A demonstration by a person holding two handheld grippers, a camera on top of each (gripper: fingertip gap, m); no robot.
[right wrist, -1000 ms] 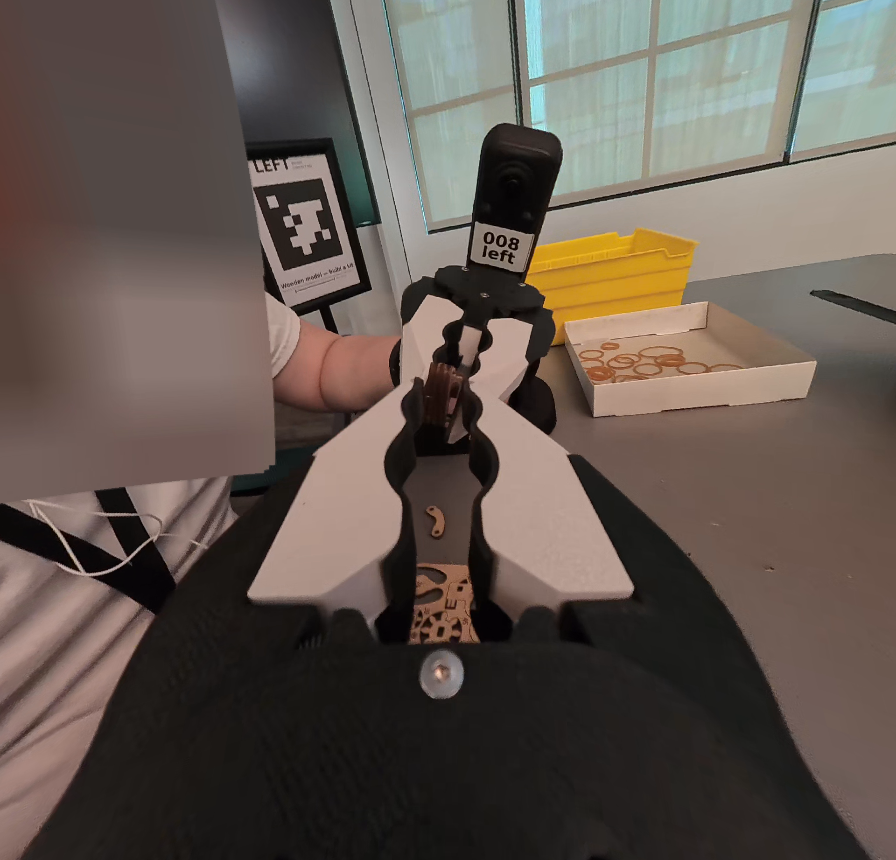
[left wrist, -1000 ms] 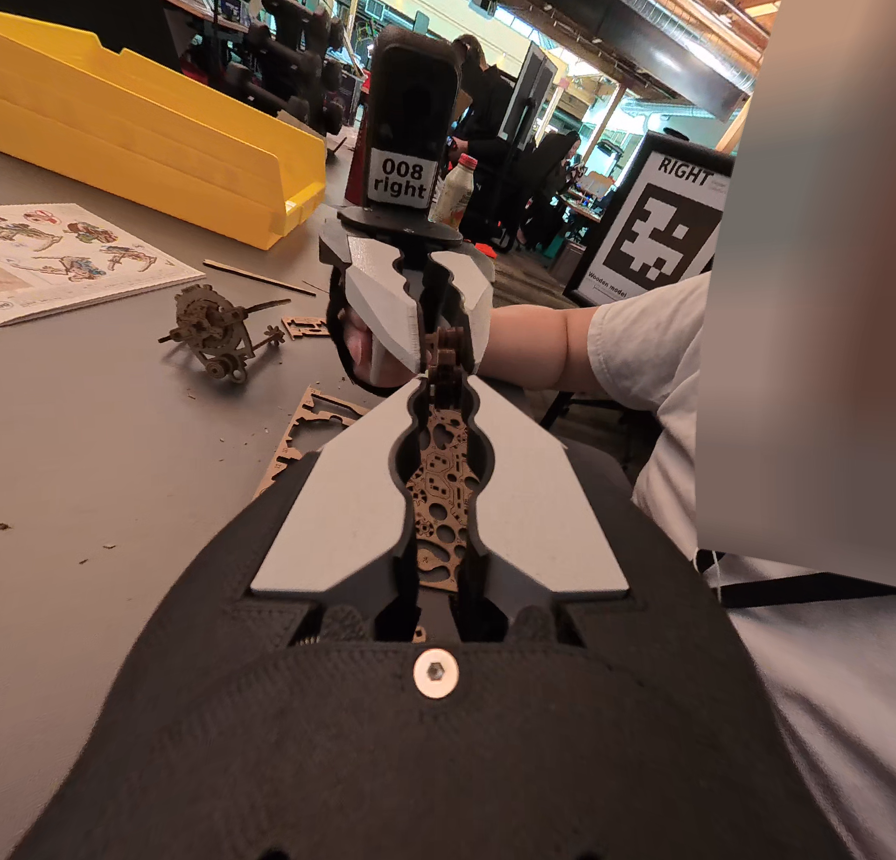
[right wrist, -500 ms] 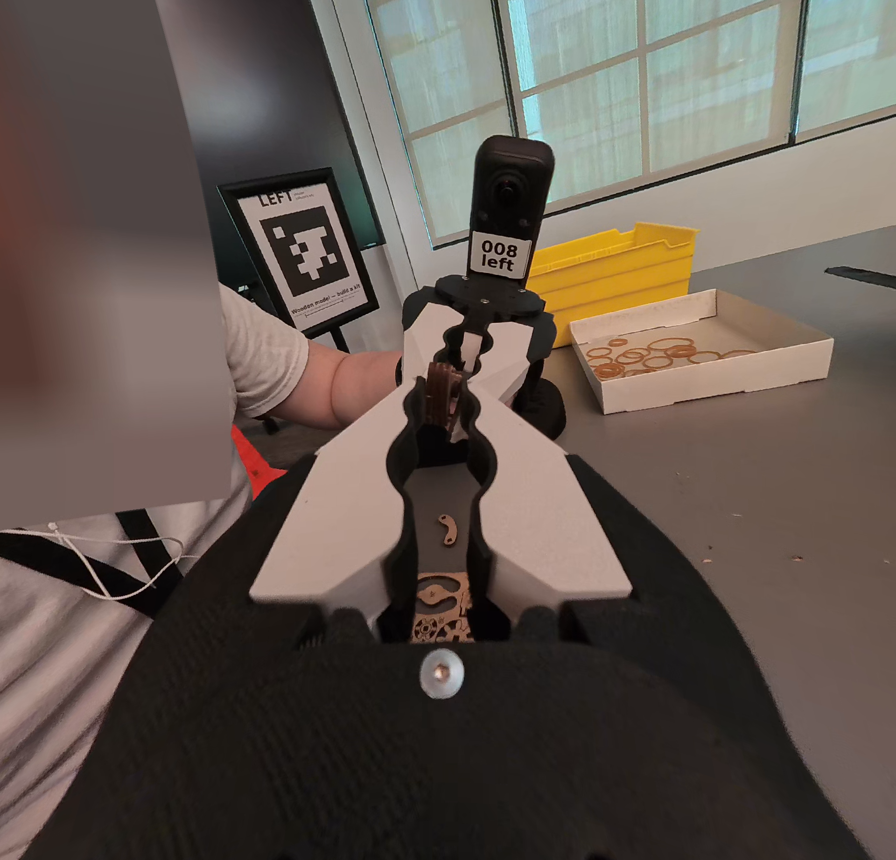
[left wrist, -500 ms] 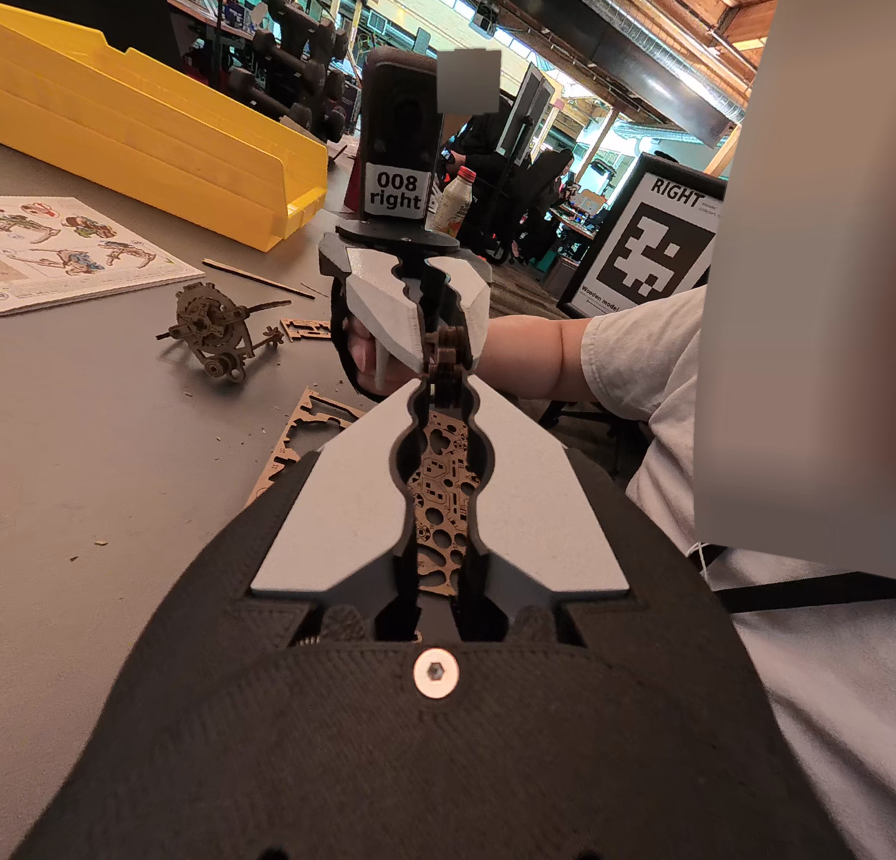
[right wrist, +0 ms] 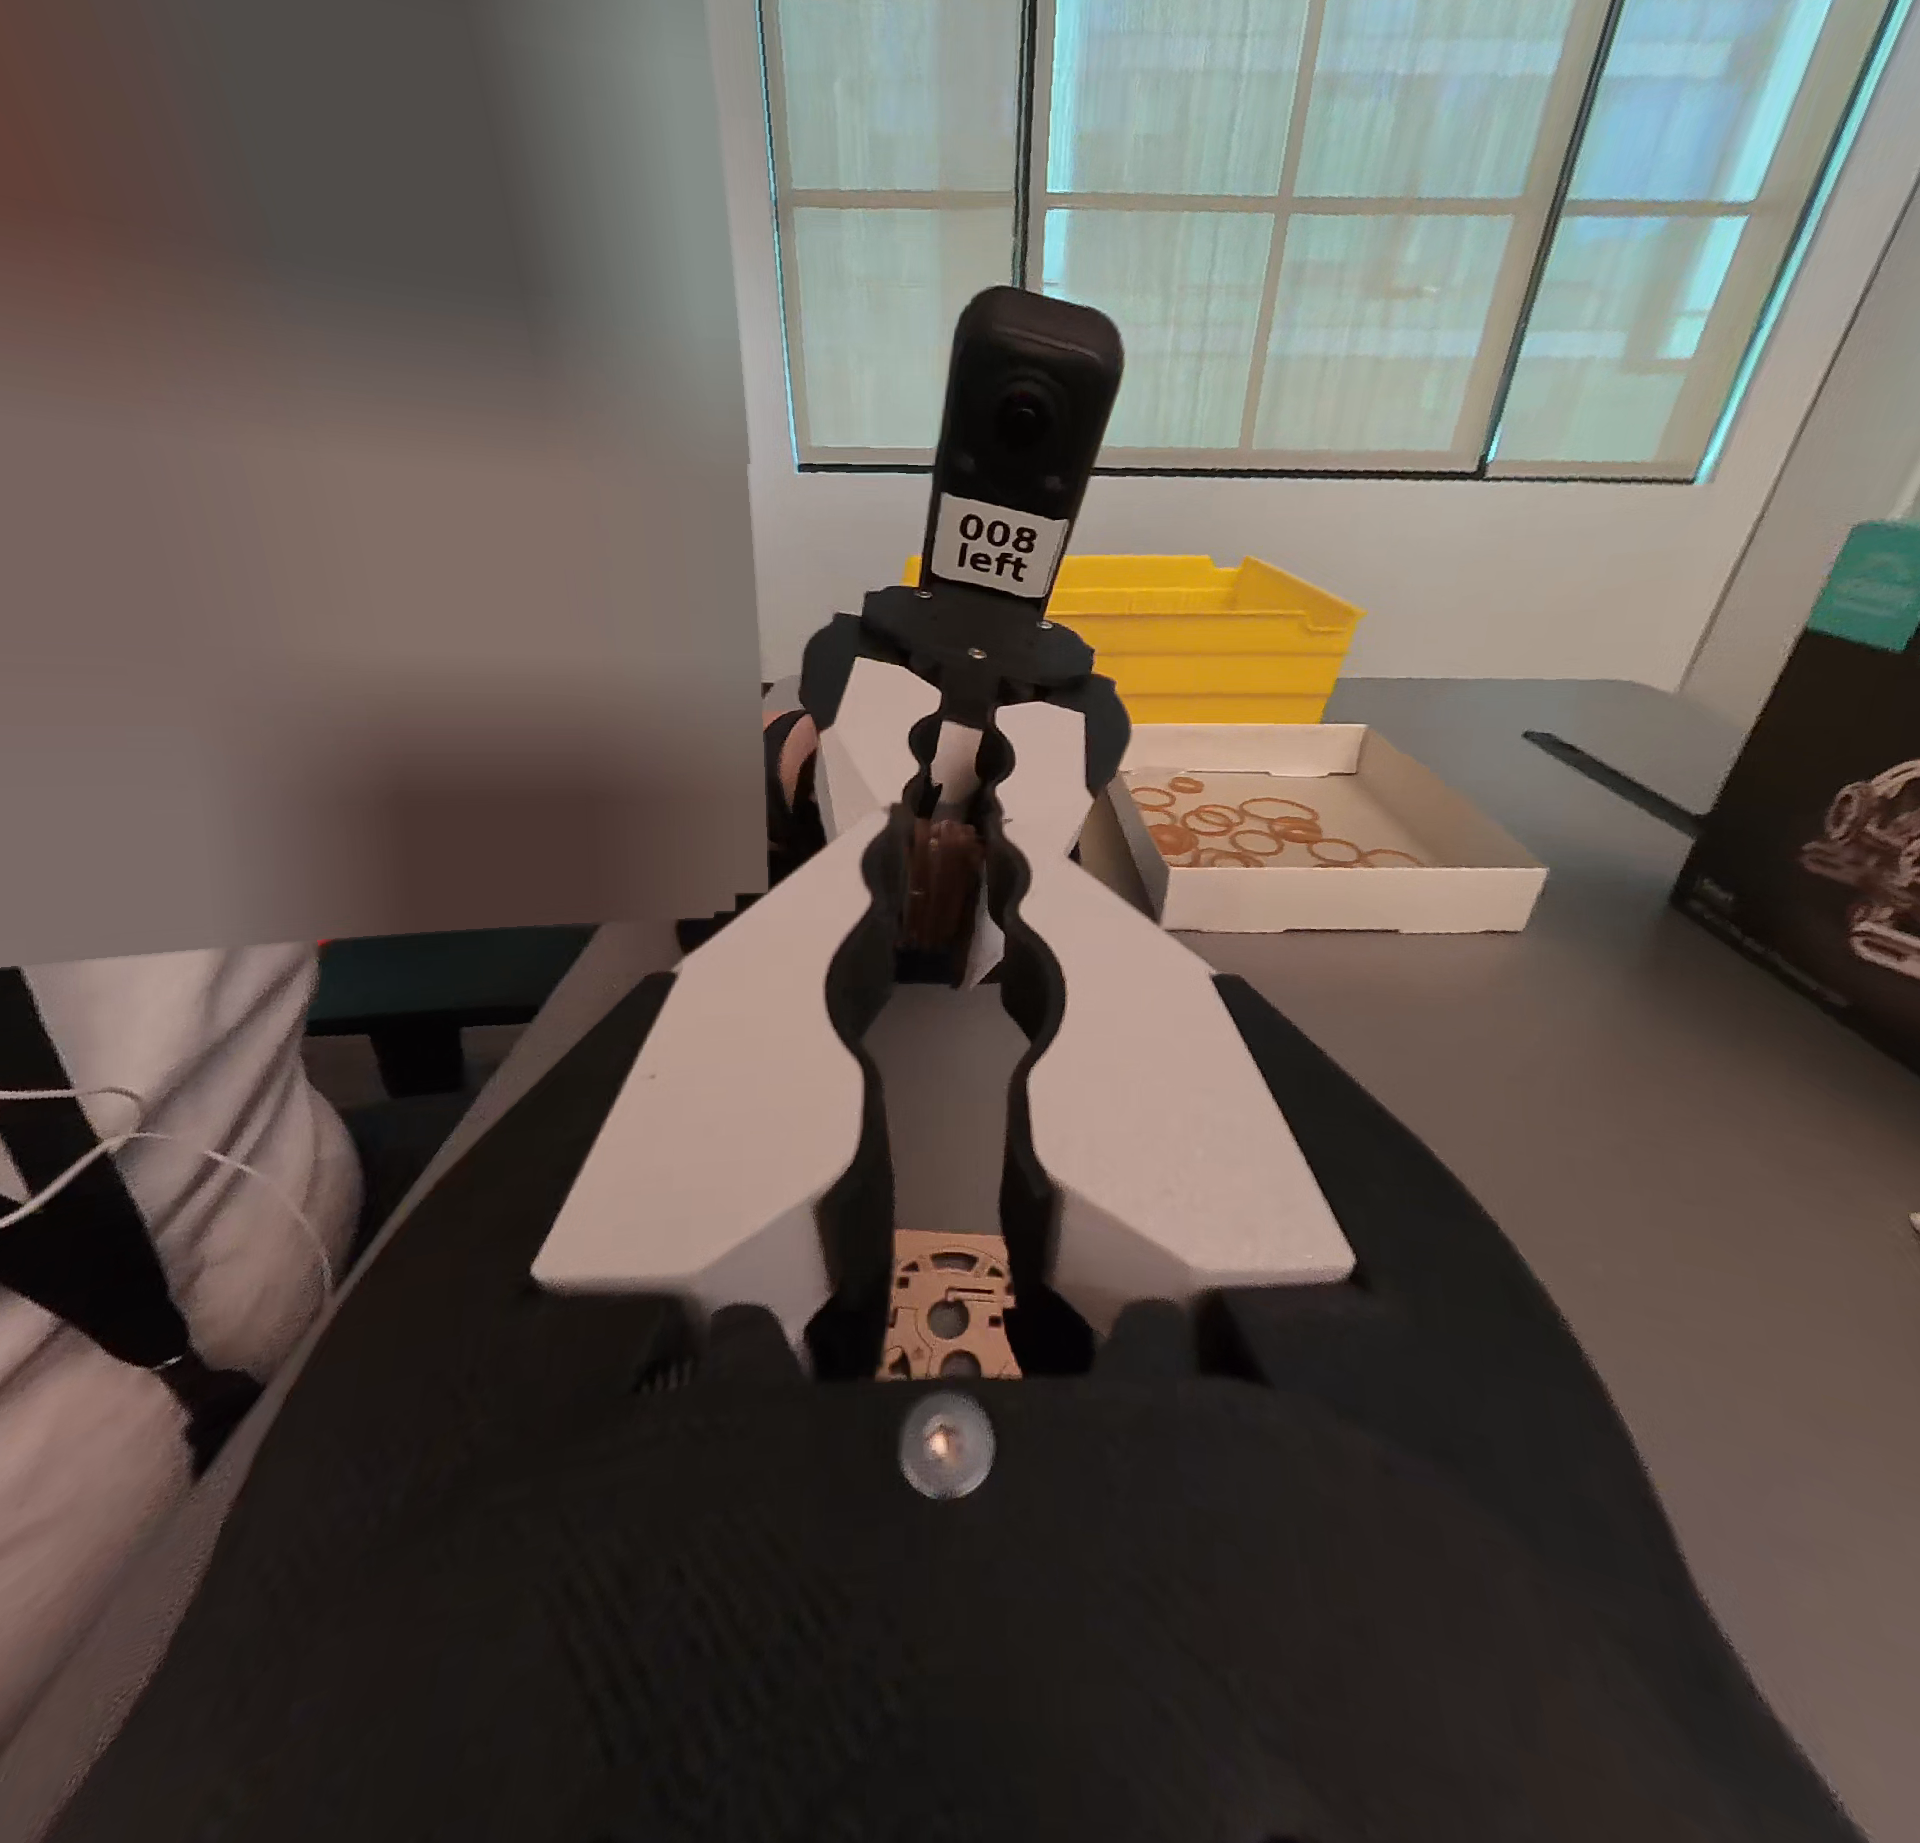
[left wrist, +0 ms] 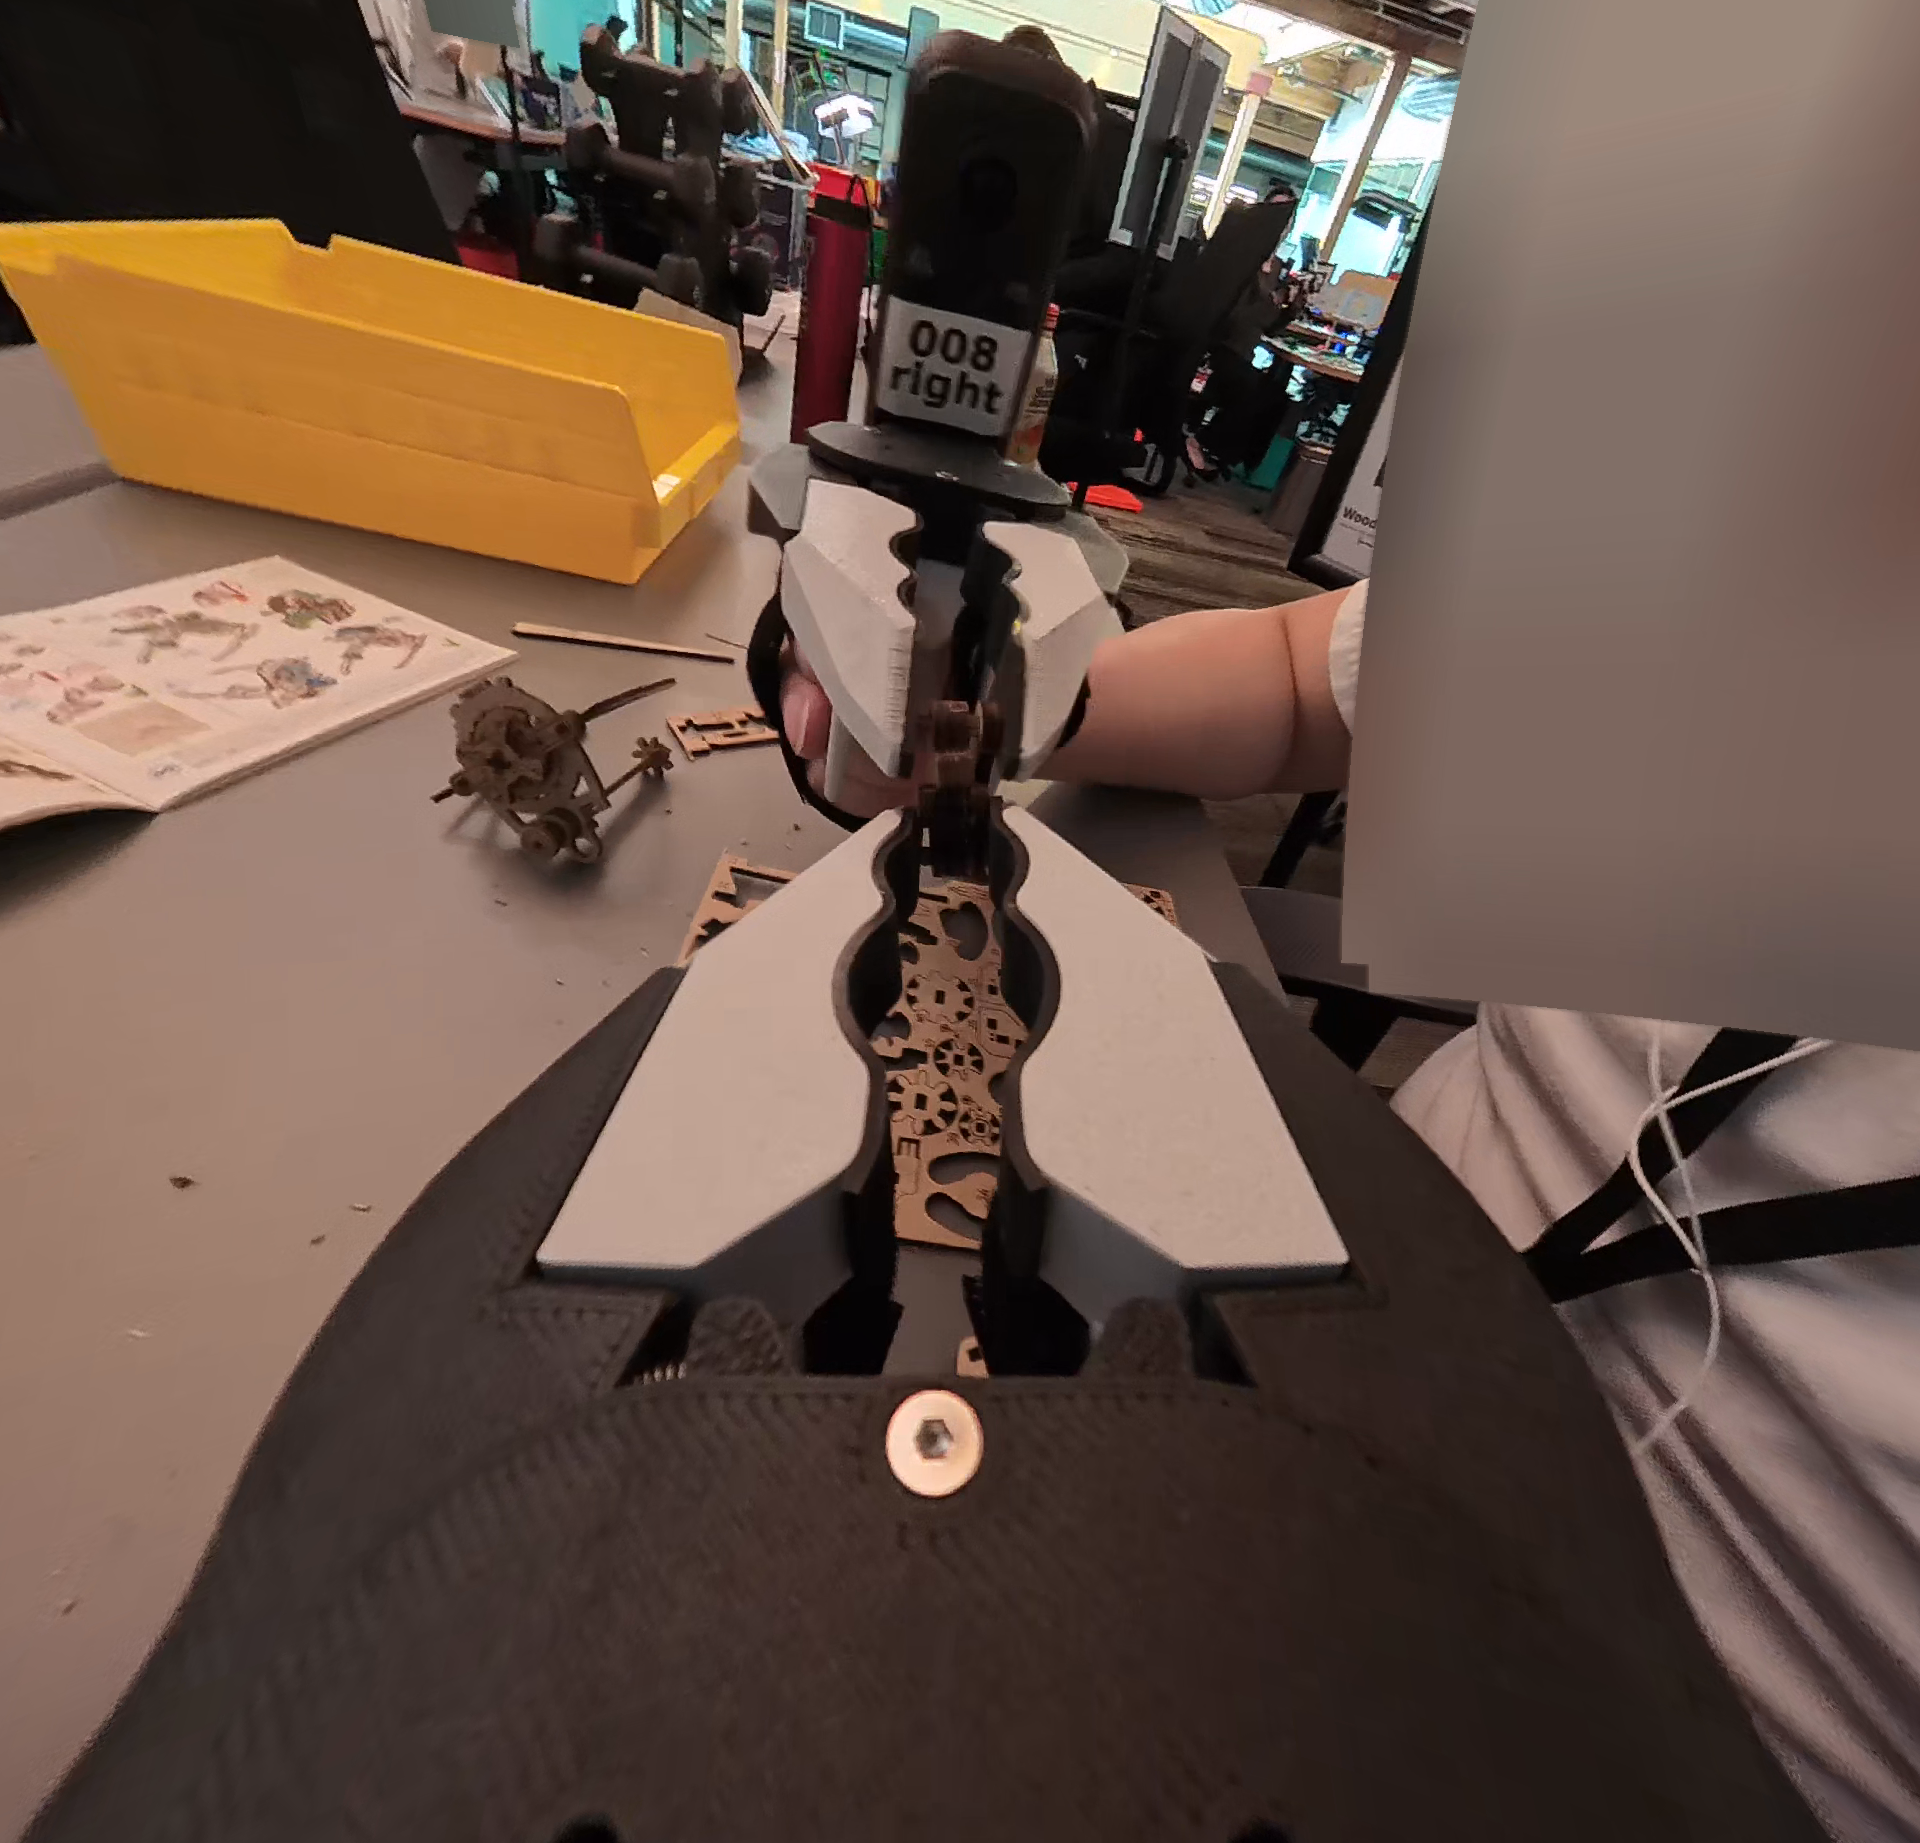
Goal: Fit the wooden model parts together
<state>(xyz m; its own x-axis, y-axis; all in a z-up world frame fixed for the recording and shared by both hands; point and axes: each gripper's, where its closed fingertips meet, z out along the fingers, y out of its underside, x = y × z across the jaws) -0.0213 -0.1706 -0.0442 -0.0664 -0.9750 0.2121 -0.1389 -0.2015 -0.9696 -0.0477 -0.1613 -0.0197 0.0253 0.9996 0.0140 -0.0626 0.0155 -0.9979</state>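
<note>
**Two tongs, tip to tip, over the bench edge**

My left tongs (left wrist: 951, 827) and my right tongs (right wrist: 940, 858) face each other nose to nose, raised above the bench (left wrist: 312, 1014), and both are closed narrow on small dark wooden parts. In the left wrist view the right tongs pinch a little toothed piece (left wrist: 958, 731) that hangs directly ahead of my left tips, touching or all but touching the piece (left wrist: 948, 825) I grip there. In the right wrist view the stacked brown part (right wrist: 935, 900) sits upright between my tips, its long axis running up and down, square to the line joining the two tongs. That line is what I judge matters: the join must close straight along it, neither hand nearer than the other. Whether the parts are already seated I cannot tell. The punched sheet (left wrist: 940, 1045) lies flat below; the half-built gear assembly (left wrist: 525, 765) stands well off to one side.
</note>
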